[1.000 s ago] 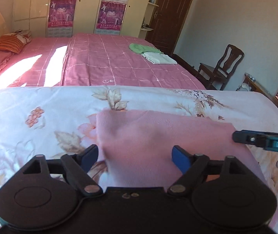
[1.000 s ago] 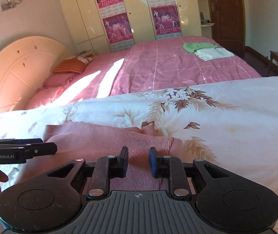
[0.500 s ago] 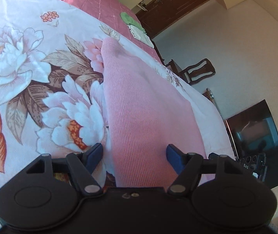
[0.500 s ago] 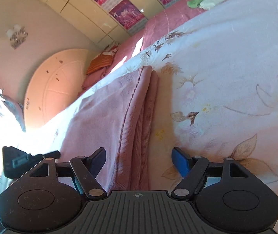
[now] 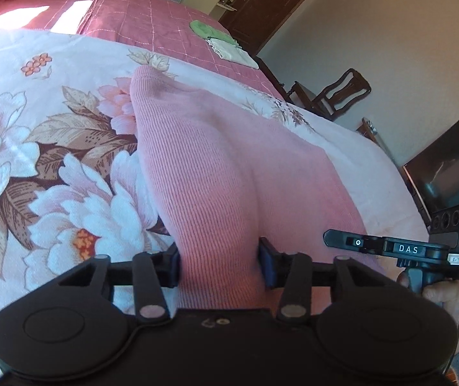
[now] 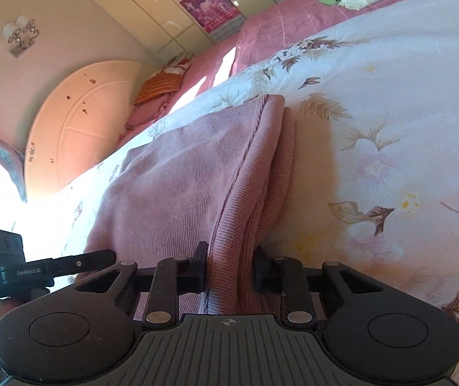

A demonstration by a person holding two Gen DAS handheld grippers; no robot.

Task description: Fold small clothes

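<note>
While both jaws pinch the pink garment [image 5: 229, 167], a fold is in hand.
Left gripper [image 5: 220, 260] and right gripper [image 6: 229, 267] each clamp a near edge bunched between their jaws; beyond them the cloth stretches away over the floral bedspread [image 6: 390, 122]. Judging by this, lift both ends evenly, keep tension level, and lay edge onto edge.

In the left wrist view, the pink garment [image 5: 216, 173] fills the gap between the fingers, and the right gripper [image 5: 390, 247] blocks the lower right. The floral quilt [image 5: 36, 148] is bare at left. In the right wrist view, the quilt is bare at right.
</note>
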